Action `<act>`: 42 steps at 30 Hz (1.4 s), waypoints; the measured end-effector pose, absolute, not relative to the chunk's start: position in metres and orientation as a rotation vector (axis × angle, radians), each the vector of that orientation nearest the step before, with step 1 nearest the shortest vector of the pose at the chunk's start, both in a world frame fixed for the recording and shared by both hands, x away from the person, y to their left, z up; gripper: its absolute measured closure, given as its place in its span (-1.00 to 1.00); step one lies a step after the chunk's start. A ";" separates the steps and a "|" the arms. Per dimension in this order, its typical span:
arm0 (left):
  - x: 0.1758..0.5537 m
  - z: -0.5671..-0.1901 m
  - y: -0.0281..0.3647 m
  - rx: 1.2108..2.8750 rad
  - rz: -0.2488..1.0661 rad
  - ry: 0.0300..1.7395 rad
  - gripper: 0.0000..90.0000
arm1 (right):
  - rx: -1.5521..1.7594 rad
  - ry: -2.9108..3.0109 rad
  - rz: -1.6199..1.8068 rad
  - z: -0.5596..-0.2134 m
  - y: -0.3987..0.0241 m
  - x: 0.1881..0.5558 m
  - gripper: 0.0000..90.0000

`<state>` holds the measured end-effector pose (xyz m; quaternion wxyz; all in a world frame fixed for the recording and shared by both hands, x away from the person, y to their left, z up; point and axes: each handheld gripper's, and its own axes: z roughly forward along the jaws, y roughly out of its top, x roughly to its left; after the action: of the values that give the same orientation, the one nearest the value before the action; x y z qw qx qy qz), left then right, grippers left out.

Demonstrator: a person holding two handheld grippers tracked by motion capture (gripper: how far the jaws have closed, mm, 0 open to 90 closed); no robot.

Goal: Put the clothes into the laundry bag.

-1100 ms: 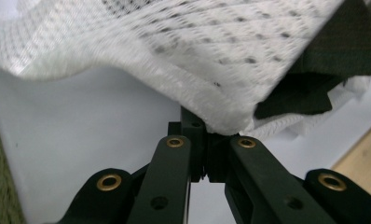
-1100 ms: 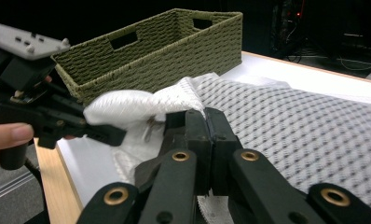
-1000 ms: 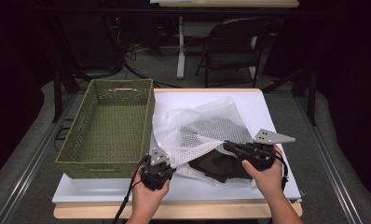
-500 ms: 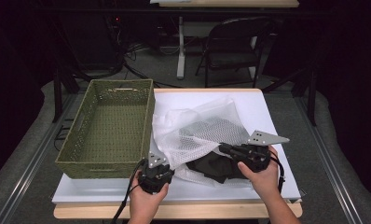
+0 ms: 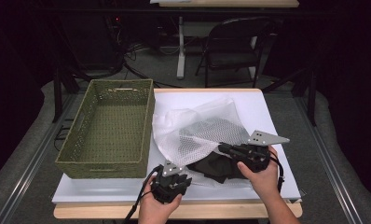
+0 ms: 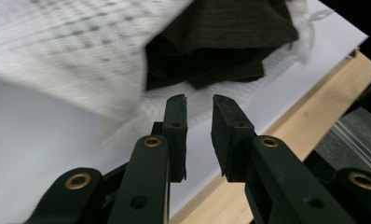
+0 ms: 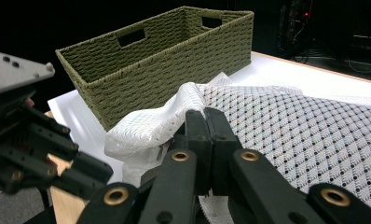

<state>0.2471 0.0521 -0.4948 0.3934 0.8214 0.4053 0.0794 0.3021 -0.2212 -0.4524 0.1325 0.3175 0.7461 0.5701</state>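
A white mesh bag lies crumpled in the middle of the table, over a dark garment. My right gripper is shut on the bag's edge and holds it lifted above the garment. My left gripper sits near the table's front edge, just short of the bag. Its jaws have just been opening and stand a little apart with nothing between them. Ahead of them are the dark garment and the blurred mesh.
A green woven basket stands on the left part of the white table top, with nothing in it that I can see. Its wall rises just behind the bag. A folding chair stands beyond the table's far edge.
My left gripper has let go of the mesh bag's edge and drawn back toward the table's front edge. The right gripper keeps its grip in the same place.
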 end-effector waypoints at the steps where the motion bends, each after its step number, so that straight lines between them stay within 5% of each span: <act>1: 0.247 -0.495 0.049 2.101 0.219 1.024 0.67 | 0.920 2.164 1.656 -0.452 -0.221 0.302 0.99; 13: 0.279 -0.513 0.051 2.083 0.448 1.182 0.54 | 0.903 2.175 1.656 -0.453 -0.217 0.301 0.99; 27: 0.302 -0.531 0.049 2.038 0.488 1.263 0.47 | 0.897 2.217 1.640 -0.459 -0.209 0.301 0.99; 35: 0.313 -0.540 0.047 2.022 0.501 1.297 0.57 | 0.904 2.227 1.633 -0.462 -0.208 0.303 0.99; 39: 0.313 -0.539 0.051 2.022 0.510 1.292 0.88 | 0.909 2.224 1.636 -0.462 -0.209 0.302 0.99; 42: 0.311 -0.536 0.054 2.017 0.496 1.277 0.90 | 0.908 2.219 1.638 -0.462 -0.209 0.302 0.99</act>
<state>0.3108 0.0539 -0.5360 0.3445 0.7766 0.4917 0.1911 0.3023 -0.2092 -0.4619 0.1186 0.3104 0.7588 0.5602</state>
